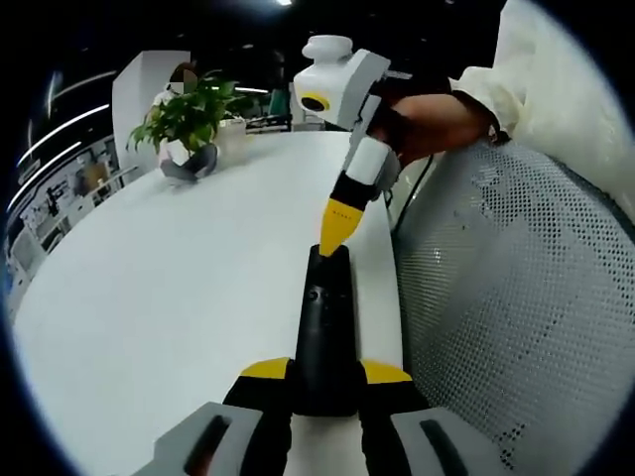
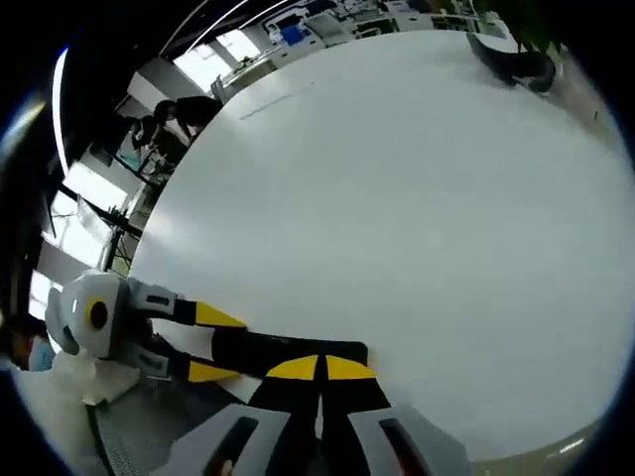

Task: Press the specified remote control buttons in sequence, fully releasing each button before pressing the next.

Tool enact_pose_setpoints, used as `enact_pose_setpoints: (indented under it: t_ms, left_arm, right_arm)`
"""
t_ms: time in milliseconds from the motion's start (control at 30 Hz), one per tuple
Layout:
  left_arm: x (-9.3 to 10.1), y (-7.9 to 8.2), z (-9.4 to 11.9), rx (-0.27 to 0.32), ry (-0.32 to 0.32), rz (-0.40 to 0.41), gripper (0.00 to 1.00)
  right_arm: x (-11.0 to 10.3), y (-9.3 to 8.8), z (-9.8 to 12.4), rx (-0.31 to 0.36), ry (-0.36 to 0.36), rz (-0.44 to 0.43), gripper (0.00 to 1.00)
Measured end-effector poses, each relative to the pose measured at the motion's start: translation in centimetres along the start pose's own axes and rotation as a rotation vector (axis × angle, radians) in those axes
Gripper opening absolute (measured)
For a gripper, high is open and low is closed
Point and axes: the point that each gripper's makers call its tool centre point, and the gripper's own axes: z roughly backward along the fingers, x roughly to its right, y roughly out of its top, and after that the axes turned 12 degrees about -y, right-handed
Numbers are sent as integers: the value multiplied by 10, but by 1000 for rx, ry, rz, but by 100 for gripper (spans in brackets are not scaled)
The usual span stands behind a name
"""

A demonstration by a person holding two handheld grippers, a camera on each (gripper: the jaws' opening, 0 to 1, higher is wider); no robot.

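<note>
The left gripper [image 1: 325, 373] has its yellow-tipped fingers [image 1: 266, 370] clamped on the near end of a black remote [image 1: 325, 327], which lies along the white surface [image 1: 179, 297] and runs straight ahead of them. The right gripper [image 1: 340, 226] has its fingers pressed together, empty, their yellow tip touching the remote's far end. A potted plant [image 1: 189, 124] stands well beyond both, with a mesh chair [image 1: 516, 297] beside the remote.
</note>
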Motion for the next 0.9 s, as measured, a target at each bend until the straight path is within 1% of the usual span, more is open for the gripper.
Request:
enact_pose_setpoints:
  t_ms: [133,267,400,500,600,700,800,900]
  left_arm:
    - [0,0,0,1,1,3,24]
    - [-1,1,0,1,2,4,24]
    - [0,1,0,1,3,4,24]
    - [0,1,0,-1,3,3,24]
    - [0,1,0,4,3,5,24]
    - [0,1,0,-1,7,3,25]
    - [0,0,0,-1,13,6,25]
    - [0,0,0,-7,10,4,25]
  right_arm:
    - [2,0,-1,5,-4,4,0]
    - [1,0,-1,10,-18,26,0]
    - [1,-1,0,9,-11,14,0]
    - [-1,0,0,4,-22,58,0]
    - [0,-1,0,18,-28,56,0]
    - [0,-1,-1,12,-29,55,0]
    - [-1,-2,0,22,-36,76,0]
    - [0,-1,-1,15,-41,82,0]
